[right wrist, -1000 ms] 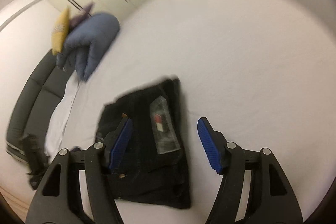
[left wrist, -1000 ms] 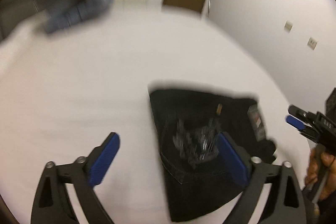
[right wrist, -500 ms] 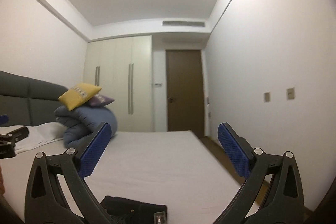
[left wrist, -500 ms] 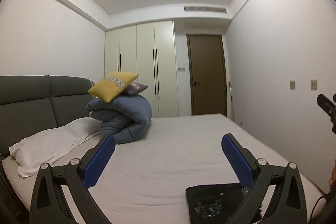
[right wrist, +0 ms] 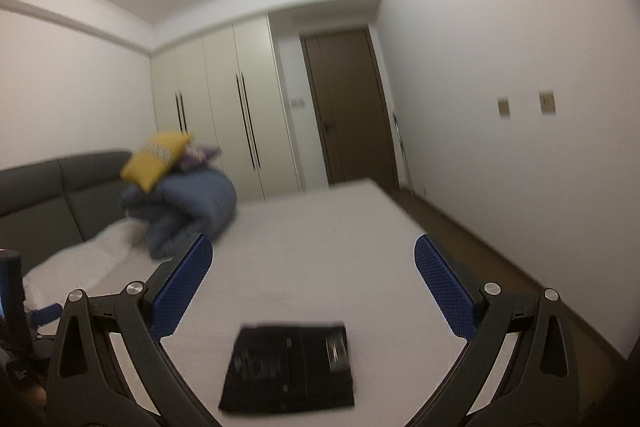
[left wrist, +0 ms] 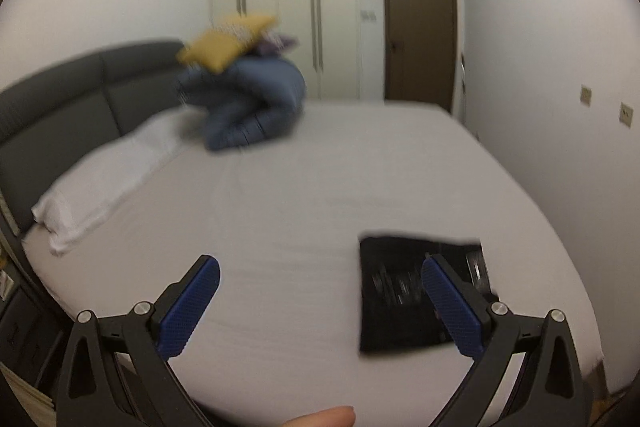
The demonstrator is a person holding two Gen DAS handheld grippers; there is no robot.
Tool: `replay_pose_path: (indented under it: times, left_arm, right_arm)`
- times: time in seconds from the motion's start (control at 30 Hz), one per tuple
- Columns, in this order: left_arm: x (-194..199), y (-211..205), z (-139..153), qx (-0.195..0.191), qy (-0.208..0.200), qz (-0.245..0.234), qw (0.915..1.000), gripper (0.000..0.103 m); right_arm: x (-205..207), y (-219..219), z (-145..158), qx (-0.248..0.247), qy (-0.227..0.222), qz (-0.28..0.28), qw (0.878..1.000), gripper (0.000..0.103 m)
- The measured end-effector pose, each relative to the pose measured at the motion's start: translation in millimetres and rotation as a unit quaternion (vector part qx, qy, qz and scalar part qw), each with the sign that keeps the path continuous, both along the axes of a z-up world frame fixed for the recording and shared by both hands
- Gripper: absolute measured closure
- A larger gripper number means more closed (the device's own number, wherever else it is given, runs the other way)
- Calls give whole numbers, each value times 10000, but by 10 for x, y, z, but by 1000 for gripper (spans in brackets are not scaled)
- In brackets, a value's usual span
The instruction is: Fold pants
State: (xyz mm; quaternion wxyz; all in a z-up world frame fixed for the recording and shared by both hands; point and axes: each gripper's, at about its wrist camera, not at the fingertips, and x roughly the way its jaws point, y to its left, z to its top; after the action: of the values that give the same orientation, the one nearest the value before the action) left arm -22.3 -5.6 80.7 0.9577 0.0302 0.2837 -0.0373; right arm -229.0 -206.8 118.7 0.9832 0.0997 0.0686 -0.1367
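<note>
The black pants [left wrist: 404, 299] lie folded into a flat rectangle on the white bed [left wrist: 304, 195], near its front right corner. They also show in the right wrist view [right wrist: 290, 369], low in the middle. My left gripper [left wrist: 318, 301] is open and empty, held above the bed to the left of the pants. My right gripper [right wrist: 312, 285] is open and empty, held above and behind the pants. Part of the left gripper's body [right wrist: 12, 299] shows at the left edge of the right wrist view.
A rolled blue duvet [left wrist: 252, 107] with a yellow cushion [left wrist: 226, 43] on top sits at the head of the bed. A white pillow [left wrist: 104, 179] lies by the grey headboard [left wrist: 60, 107]. A wall [right wrist: 520, 107] runs along the right, with a wardrobe [right wrist: 224, 115] and brown door [right wrist: 348, 107] behind.
Both grippers tilted up from the pants to face the room, then dipped again, so the folded pants are back in both views. Both stayed open and empty.
</note>
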Motion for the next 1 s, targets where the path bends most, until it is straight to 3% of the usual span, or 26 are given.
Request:
replay_pose_path:
  times: [0.17,0.27,0.37,0.57,1.0]
  left_arm:
    - [162,-171,-483,50,569,-220,9981,0]
    - [157,-243,-621,148,686,-241,9972,0]
    - [182,-288,-745,184,805,-269,9962,0]
    - [254,-305,-876,6,1148,-296,9929,0]
    - [281,-368,-1096,131,1554,-248,9875,0]
  right_arm:
    - [416,0,-457,242,1147,-120,9930,0]
    - [691,-82,-811,229,2088,-203,9775,0]
    - [844,-104,-1135,364,2641,-33,9638,0]
    - [961,-42,-1343,404,2848,73,9577,0]
    - [1039,-8,-1408,382,2884,81,9567,0]
